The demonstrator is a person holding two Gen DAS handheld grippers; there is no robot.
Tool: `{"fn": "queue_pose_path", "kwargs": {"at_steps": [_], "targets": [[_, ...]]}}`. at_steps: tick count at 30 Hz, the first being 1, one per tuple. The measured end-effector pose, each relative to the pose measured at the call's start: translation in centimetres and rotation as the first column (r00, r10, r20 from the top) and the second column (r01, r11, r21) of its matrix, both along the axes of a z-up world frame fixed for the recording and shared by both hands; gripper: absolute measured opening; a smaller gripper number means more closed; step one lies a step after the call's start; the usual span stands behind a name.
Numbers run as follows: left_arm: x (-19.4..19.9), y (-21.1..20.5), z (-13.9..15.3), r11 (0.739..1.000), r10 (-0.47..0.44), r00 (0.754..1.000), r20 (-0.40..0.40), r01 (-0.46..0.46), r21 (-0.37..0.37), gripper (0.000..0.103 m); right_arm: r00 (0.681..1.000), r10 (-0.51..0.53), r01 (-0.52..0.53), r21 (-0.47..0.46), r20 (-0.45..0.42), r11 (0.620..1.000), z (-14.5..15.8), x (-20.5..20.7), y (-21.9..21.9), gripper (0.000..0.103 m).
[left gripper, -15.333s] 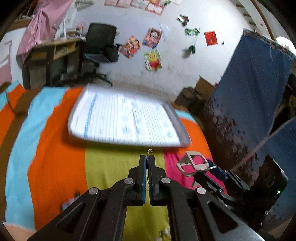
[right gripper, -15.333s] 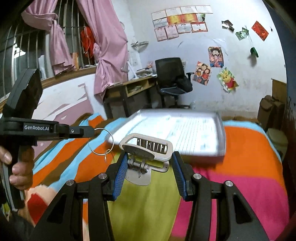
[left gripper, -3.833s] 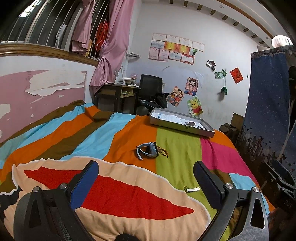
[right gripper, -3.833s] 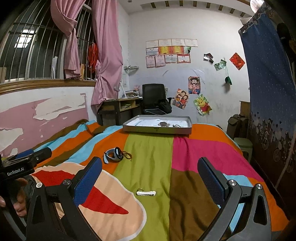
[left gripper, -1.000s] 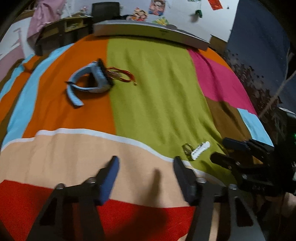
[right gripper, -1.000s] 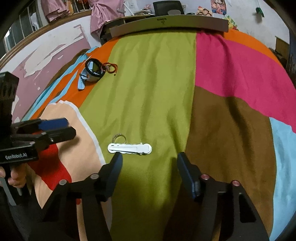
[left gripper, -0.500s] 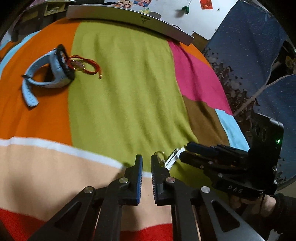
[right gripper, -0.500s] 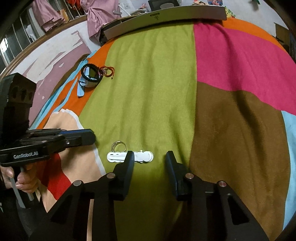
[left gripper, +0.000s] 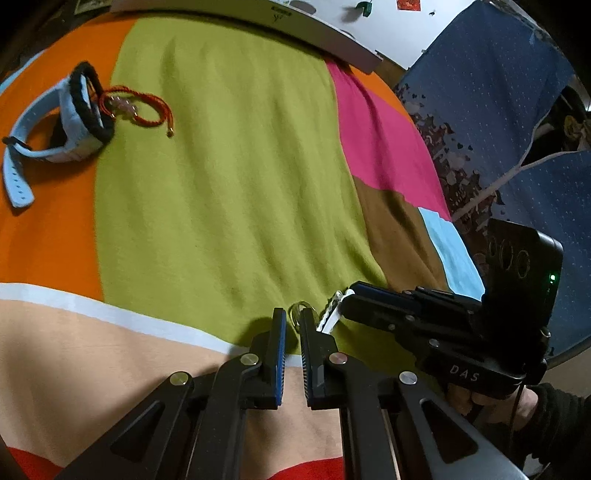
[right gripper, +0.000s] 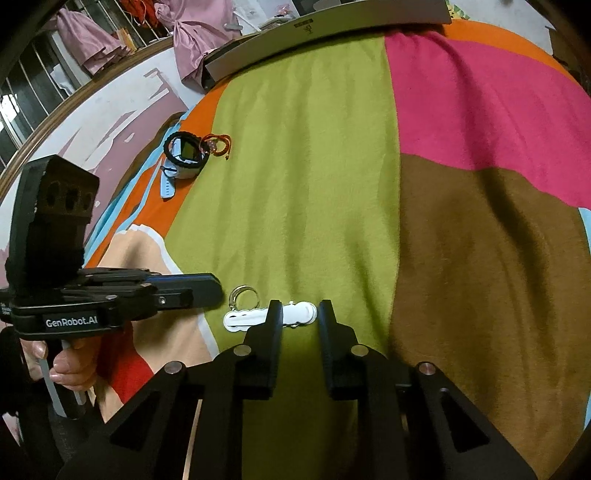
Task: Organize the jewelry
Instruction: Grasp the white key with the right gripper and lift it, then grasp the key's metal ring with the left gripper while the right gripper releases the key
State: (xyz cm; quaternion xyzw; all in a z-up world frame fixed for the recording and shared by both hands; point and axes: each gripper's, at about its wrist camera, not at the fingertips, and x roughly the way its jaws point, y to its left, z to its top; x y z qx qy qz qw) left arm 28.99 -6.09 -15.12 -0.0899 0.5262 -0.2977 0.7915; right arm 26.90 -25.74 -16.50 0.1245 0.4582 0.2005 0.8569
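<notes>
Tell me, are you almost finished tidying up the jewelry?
Not yet. The tray sits at the bed's far end; its inside is hidden from here. Right now the right gripper straddles the white hair clip, and the left gripper closes in on the small metal ring; neither is lifted. The blue watch and red cord bracelet lie untouched on the blanket.
</notes>
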Motion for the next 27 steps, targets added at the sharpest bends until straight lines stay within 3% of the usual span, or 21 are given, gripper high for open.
{"fn": "queue_pose_path", "kwargs": {"at_steps": [5,15,27], "targets": [[0.4,0.1,-0.5,1.0,0.001,0.999,-0.033,-0.002,-0.024,0.008,1.0,-0.005,0.004,0.019,0.005,1.0,0.0,-0.1,-0.2,0.009],[0.9,-0.4,-0.7,1.0,-0.012,0.999,-0.036,0.012,-0.018,0.008,1.0,-0.006,0.006,-0.008,0.006,1.0,0.3,-0.2,-0.5,0.005],[1.4,-1.0,-0.3,0.999,0.012,1.0,-0.008,-0.012,0.04,0.008,1.0,-0.027,0.027,-0.045,0.008,0.999,0.2,-0.1,-0.6,0.004]]}}
